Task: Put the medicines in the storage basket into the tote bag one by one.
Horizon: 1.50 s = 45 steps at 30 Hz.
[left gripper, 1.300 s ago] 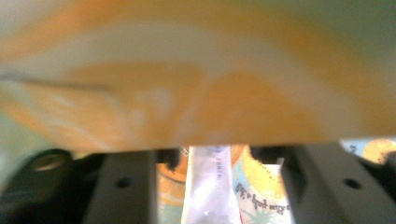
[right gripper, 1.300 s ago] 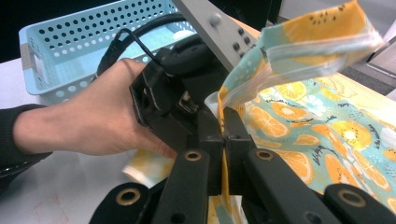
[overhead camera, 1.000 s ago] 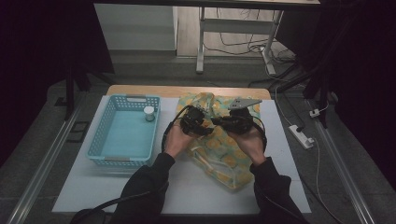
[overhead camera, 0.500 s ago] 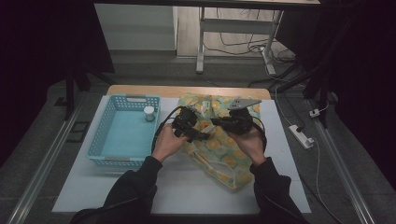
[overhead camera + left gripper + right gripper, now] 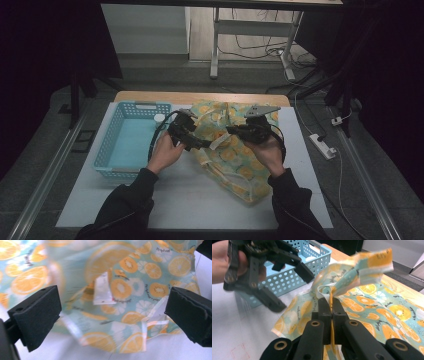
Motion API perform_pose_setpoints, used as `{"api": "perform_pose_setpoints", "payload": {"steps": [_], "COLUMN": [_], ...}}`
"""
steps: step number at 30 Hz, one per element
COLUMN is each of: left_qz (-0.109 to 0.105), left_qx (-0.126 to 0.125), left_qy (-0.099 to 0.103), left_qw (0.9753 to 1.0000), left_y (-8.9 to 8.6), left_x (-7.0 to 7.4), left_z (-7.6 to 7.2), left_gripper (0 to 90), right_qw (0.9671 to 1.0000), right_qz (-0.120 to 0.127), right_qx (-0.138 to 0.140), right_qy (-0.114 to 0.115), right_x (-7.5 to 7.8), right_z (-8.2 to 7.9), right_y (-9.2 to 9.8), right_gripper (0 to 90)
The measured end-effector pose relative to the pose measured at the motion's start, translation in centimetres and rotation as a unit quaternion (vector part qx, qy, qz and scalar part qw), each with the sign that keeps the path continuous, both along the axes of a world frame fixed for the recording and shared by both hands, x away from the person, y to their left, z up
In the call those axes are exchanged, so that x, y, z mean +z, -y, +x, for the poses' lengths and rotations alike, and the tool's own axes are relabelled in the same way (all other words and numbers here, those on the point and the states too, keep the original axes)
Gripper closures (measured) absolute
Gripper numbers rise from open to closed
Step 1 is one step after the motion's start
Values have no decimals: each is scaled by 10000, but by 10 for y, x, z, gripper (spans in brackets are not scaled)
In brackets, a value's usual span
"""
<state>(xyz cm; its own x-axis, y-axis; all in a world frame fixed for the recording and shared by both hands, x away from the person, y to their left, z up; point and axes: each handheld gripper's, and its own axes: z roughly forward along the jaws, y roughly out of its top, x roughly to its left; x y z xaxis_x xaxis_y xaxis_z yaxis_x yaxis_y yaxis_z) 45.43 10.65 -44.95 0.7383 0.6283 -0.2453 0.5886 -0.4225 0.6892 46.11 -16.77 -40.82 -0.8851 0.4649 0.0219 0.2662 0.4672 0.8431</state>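
A fabric bag [image 5: 240,162] with an orange-slice print lies crumpled on the white table cover. My right gripper [image 5: 232,131] is shut on a bunched fold of its edge and lifts it off the table; the pinched cloth [image 5: 331,298] stands up between the jaws. My left gripper [image 5: 197,142] hangs open just left of that fold, nothing between its jaws. In the left gripper view, the bag [image 5: 130,290] and a small white label [image 5: 102,291] show between the spread jaws. In the right gripper view, the left gripper [image 5: 293,290] is held by a hand.
A light blue perforated basket [image 5: 125,145] stands left of the bag with a small white-capped jar [image 5: 159,118] in its far corner. The white cover [image 5: 200,200] stretches toward the person. A power strip [image 5: 322,145] lies on the floor at right.
My left gripper has drawn back to the left, away from the right gripper, and its jaws now stand apart. The right gripper has stayed put, holding the fold.
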Motion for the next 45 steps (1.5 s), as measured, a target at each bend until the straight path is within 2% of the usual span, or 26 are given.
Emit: {"api": "perform_pose_setpoints", "payload": {"steps": [3, 5, 9, 15, 19, 22, 26, 30, 33, 39, 41, 45], "left_qz": [27, -6, 57, 71, 107, 158, 229, 277, 426, 580, 571, 699], "left_qx": [153, 199, 312, 391, 549, 717, 987, 1245, 1412, 1722, 1836, 2060], "left_qy": [93, 90, 95, 76, 114, 215, 297, 294, 321, 160, 121, 8], "left_qw": [9998, 9998, 9995, 9992, 9984, 9971, 9944, 9914, 9885, 9832, 9813, 9761], "left_y": [-12, -21, -35, -54, -67, -78, -91, -104, -112, -126, -131, -136], "left_x": [3, 6, 8, 6, 6, 6, 4, -1, -5, -14, -16, -20], "left_z": [-2, -3, -5, -4, -4, -3, 0, 5, 9, 22, 27, 36], "left_gripper": [0, 0, 0, 0, 0, 0, 0, 0, 0, 0, 0, 0], "right_qw": [10000, 10000, 10000, 10000, 10000, 10000, 10000, 10000, 10000, 10000, 10000, 10000], "right_qz": [-2, 8, 6, 6, 18, 18, 7, 17, 10, 7, 17, 22], "right_qx": [2, -4, 0, -1, -11, -11, 0, -3, -9, 12, 11, 12], "right_qy": [-2, -7, -9, -7, -11, -10, -11, -8, -3, 4, 12, 12], "right_x": [0, 0, -1, 0, 0, 0, 0, 0, 0, 0, 1, 1], "right_z": [0, 0, 0, 0, 1, 1, 1, 1, 1, 0, 0, 0], "right_y": [0, 0, 0, 0, 1, 1, 0, 1, 1, 0, 0, 1], "right_gripper": [897, 897, 897, 897, 897, 897, 897, 897, 897, 897, 897, 897]}}
